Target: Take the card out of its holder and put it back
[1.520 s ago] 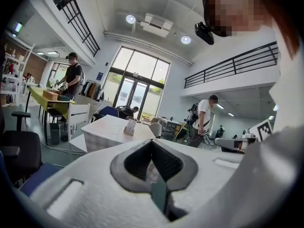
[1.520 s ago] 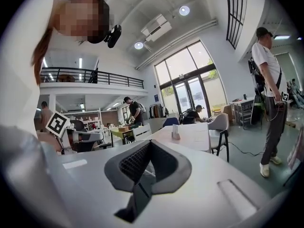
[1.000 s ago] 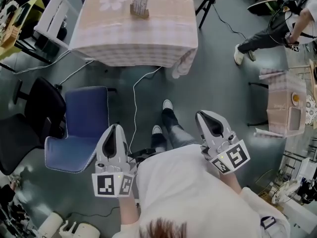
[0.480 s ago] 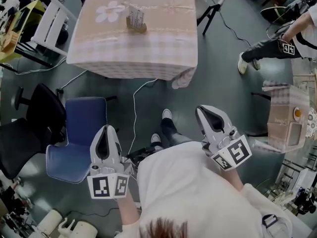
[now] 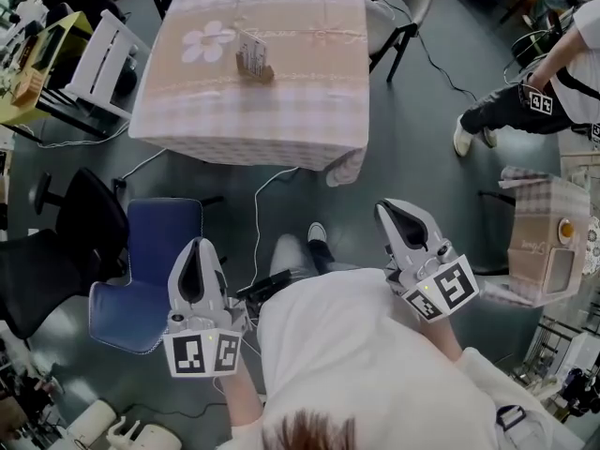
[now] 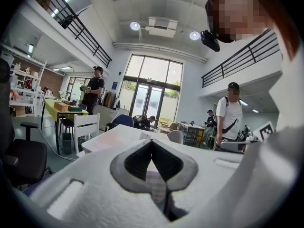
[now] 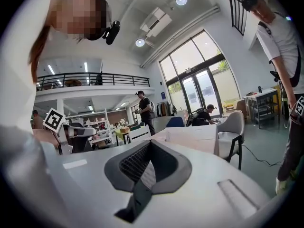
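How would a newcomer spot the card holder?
Find the table with the pale checked cloth in the head view. The card holder stands on it, just right of a white flower print. Nothing else stands on that cloth.

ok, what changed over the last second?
The person has stepped toward the table: it and the card holder on it now sit lower and nearer in the head view. Nothing was taken or let go. The left hand-held gripper and right hand-held gripper stay shut, empty, short of the table.
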`<action>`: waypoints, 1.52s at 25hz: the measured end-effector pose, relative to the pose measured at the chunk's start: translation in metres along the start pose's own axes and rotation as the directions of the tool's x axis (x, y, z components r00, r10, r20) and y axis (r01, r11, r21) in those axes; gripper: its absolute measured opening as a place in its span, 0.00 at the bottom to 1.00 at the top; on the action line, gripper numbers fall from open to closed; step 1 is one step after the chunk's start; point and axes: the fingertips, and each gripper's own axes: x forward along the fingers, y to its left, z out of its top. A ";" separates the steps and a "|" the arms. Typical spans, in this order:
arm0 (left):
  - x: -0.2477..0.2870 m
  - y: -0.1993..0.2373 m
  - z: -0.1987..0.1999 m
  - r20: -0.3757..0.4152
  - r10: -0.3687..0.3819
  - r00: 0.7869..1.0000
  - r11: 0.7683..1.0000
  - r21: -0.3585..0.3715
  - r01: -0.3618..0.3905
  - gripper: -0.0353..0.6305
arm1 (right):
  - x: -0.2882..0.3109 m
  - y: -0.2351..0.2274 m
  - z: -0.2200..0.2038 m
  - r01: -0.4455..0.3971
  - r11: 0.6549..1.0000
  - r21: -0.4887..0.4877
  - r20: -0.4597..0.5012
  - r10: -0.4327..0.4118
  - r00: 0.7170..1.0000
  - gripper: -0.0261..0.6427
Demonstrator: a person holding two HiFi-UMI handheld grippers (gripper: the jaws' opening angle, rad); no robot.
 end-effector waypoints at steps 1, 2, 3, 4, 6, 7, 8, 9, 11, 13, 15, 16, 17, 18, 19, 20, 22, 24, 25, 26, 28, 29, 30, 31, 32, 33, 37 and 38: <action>0.002 -0.002 -0.001 -0.001 -0.004 1.000 1.000 -0.003 0.004 0.06 | 0.000 -0.001 0.000 0.000 1.000 0.002 -0.001 0.000 1.000 0.04; 0.003 -0.004 -0.001 -0.002 -0.007 1.000 1.000 -0.008 0.007 0.06 | 0.000 -0.002 0.000 0.000 1.000 0.004 -0.003 0.000 1.000 0.04; 0.005 -0.005 -0.002 -0.002 -0.009 1.000 1.000 -0.012 0.009 0.06 | 0.001 -0.003 0.000 -0.002 1.000 0.005 -0.006 0.002 1.000 0.04; 0.007 -0.005 -0.002 -0.003 -0.010 1.000 1.000 -0.016 0.010 0.06 | 0.002 -0.003 -0.001 -0.004 1.000 0.006 -0.009 0.004 1.000 0.04; 0.010 -0.005 -0.003 -0.006 -0.011 1.000 1.000 -0.022 0.011 0.06 | 0.005 -0.003 -0.001 -0.009 1.000 0.006 -0.016 0.009 1.000 0.04; 0.012 -0.005 -0.004 -0.008 -0.012 1.000 1.000 -0.025 0.012 0.06 | 0.007 -0.003 -0.001 -0.011 1.000 0.007 -0.020 0.011 1.000 0.04; 0.014 -0.004 -0.005 -0.011 -0.014 1.000 1.000 -0.029 0.013 0.06 | 0.009 -0.003 -0.001 -0.012 1.000 0.007 -0.023 0.012 1.000 0.04; 0.017 -0.003 -0.006 -0.014 -0.016 1.000 0.999 -0.033 0.015 0.06 | 0.010 -0.004 -0.002 -0.010 1.000 0.007 -0.027 0.011 1.000 0.04; 0.024 0.000 -0.006 -0.021 -0.021 1.000 0.999 -0.041 0.020 0.06 | 0.015 -0.007 -0.002 -0.003 1.000 0.011 -0.033 0.004 0.999 0.04; 0.034 0.004 -0.005 -0.025 -0.026 0.999 0.999 -0.048 0.025 0.06 | 0.022 -0.011 -0.001 0.007 1.000 0.015 -0.039 -0.006 0.999 0.04; 0.045 0.008 -0.005 -0.029 -0.033 0.999 0.998 -0.053 0.031 0.06 | 0.030 -0.016 0.000 0.018 1.000 0.016 -0.044 -0.017 0.999 0.04; 0.051 0.011 -0.004 -0.031 -0.037 0.999 0.998 -0.055 0.035 0.06 | 0.035 -0.019 0.001 0.023 1.000 0.016 -0.046 -0.023 0.999 0.04; 0.058 0.013 -0.002 -0.033 -0.042 0.999 0.998 -0.058 0.040 0.06 | 0.041 -0.021 0.002 0.028 0.999 0.017 -0.047 -0.027 0.999 0.04; 0.064 0.016 0.000 -0.034 -0.046 0.998 0.997 -0.061 0.044 0.06 | 0.047 -0.022 0.005 0.032 0.999 0.017 -0.048 -0.031 0.998 0.04; 0.071 0.019 0.002 -0.034 -0.051 0.998 0.997 -0.062 0.049 0.06 | 0.053 -0.024 0.007 0.035 0.999 0.017 -0.048 -0.034 0.998 0.04; 0.078 0.022 0.005 -0.034 -0.054 0.998 0.997 -0.063 0.052 0.06 | 0.060 -0.026 0.010 0.036 0.999 0.017 -0.048 -0.036 0.998 0.04; 0.091 0.030 0.012 -0.035 -0.056 0.998 0.997 -0.062 0.054 0.06 | 0.075 -0.029 0.016 0.038 0.999 0.017 -0.046 -0.037 0.998 0.04; 0.103 0.038 0.020 -0.036 -0.056 0.998 0.997 -0.059 0.054 0.06 | 0.090 -0.031 0.022 0.038 0.999 0.018 -0.045 -0.037 0.998 0.04; 0.109 0.042 0.024 -0.036 -0.056 0.998 0.997 -0.059 0.053 0.06 | 0.097 -0.032 0.025 0.039 0.999 0.018 -0.046 -0.038 0.998 0.04; 0.113 0.046 0.028 -0.036 -0.056 0.998 0.997 -0.058 0.053 0.06 | 0.104 -0.033 0.028 0.040 0.999 0.018 -0.045 -0.039 0.998 0.04; 0.122 0.054 0.033 -0.036 -0.057 0.998 0.997 -0.059 0.055 0.06 | 0.117 -0.034 0.032 0.042 0.999 0.018 -0.044 -0.041 0.998 0.04; 0.125 0.059 0.035 -0.037 -0.058 0.998 0.997 -0.060 0.056 0.06 | 0.123 -0.034 0.033 0.044 0.999 0.018 -0.044 -0.043 0.998 0.04; 0.129 0.063 0.037 -0.038 -0.060 0.997 0.996 -0.061 0.058 0.06 | 0.129 -0.034 0.033 0.046 0.999 0.019 -0.045 -0.045 0.998 0.04; 0.132 0.067 0.039 -0.039 -0.062 0.997 0.996 -0.062 0.060 0.06 | 0.135 -0.034 0.034 0.047 0.999 0.019 -0.047 -0.046 0.998 0.04; 0.135 0.071 0.040 -0.039 -0.064 0.997 0.996 -0.063 0.061 0.06 | 0.141 -0.034 0.034 0.049 0.999 0.018 -0.047 -0.048 0.998 0.04; 0.137 0.076 0.042 -0.038 -0.065 0.997 0.996 -0.066 0.063 0.06 | 0.146 -0.033 0.035 0.051 0.999 0.017 -0.047 -0.050 0.998 0.04; 0.148 0.099 0.047 -0.027 -0.079 0.997 0.993 -0.086 0.076 0.06 | 0.166 -0.026 0.036 0.067 0.998 0.017 -0.032 -0.066 0.997 0.04; 0.150 0.103 0.047 -0.028 -0.084 0.996 0.993 -0.086 0.081 0.06 | 0.170 -0.025 0.036 0.072 0.997 0.020 -0.027 -0.071 0.997 0.04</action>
